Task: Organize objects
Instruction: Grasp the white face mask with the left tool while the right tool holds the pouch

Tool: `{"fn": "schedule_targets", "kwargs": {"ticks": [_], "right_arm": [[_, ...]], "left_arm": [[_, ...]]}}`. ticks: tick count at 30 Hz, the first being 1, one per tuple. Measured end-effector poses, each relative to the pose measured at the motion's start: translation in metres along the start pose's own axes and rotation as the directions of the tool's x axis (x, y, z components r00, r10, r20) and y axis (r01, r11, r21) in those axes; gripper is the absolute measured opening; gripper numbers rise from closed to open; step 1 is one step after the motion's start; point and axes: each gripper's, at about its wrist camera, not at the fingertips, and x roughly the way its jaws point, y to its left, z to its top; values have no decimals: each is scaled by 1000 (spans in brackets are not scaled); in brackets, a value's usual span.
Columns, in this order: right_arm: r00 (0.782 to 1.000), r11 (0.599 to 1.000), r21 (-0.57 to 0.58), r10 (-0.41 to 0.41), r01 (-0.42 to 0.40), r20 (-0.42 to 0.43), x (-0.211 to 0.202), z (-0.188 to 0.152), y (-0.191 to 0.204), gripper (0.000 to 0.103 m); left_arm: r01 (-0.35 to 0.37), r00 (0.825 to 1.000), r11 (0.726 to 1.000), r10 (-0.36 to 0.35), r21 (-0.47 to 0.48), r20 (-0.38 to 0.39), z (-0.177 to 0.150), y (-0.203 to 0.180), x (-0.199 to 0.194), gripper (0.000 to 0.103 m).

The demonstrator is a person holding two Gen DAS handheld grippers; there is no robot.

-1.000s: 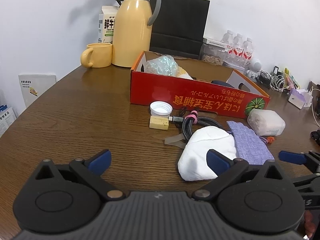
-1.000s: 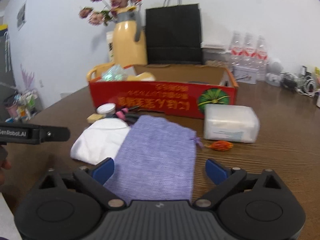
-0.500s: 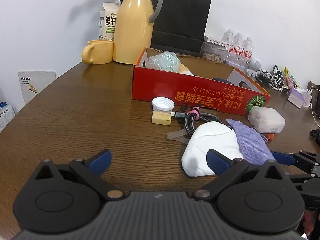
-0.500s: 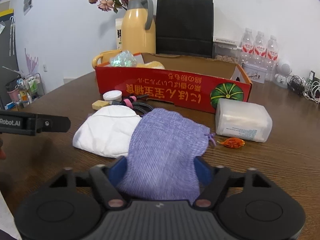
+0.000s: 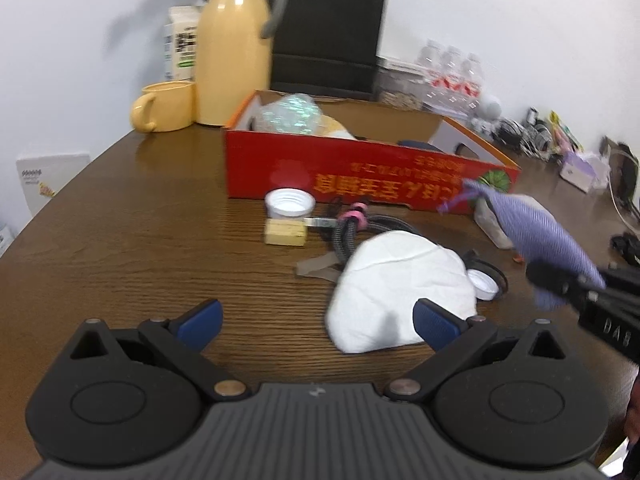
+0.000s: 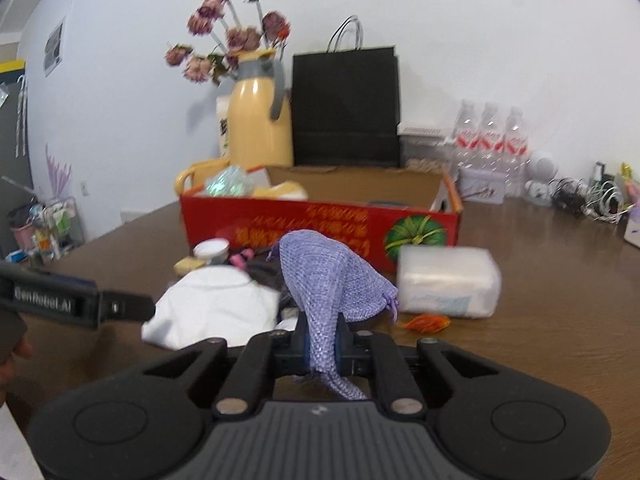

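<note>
While the right gripper point(image 6: 322, 350) pinched one end of the purple pouch point(image 6: 328, 280), the pouch stood clear of the table, its long axis running up and away toward the red box point(image 6: 320, 220) just behind it. The box lay straight ahead of that hand. The left gripper point(image 5: 318, 322) hovered with jaws apart, empty, farther from the box.
</note>
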Motion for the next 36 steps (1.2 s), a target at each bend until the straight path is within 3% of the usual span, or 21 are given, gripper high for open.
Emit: {"fn": "schedule_targets", "kwargs": {"ticks": [7,19,25,36], "right_arm": [[999,999,0,-50,50,21,2,1,-17,9],[1000,1000,3,-11,10,17,4,-2,-21,9],[1000,1000,9,-7,7,22,3,-2,-21,9],[999,1000,-4,-15,15,39,1,-3,-21,9]], "left_arm": [[65,998,992,-62,107,-28,2,-34,20,103],[68,997,963,-58,262,-48,1,-70,46,103],[83,996,964,-73,251,-49,0,-66,47,103],[86,996,971,-84,222,-16,-1,-62,37,93]]}}
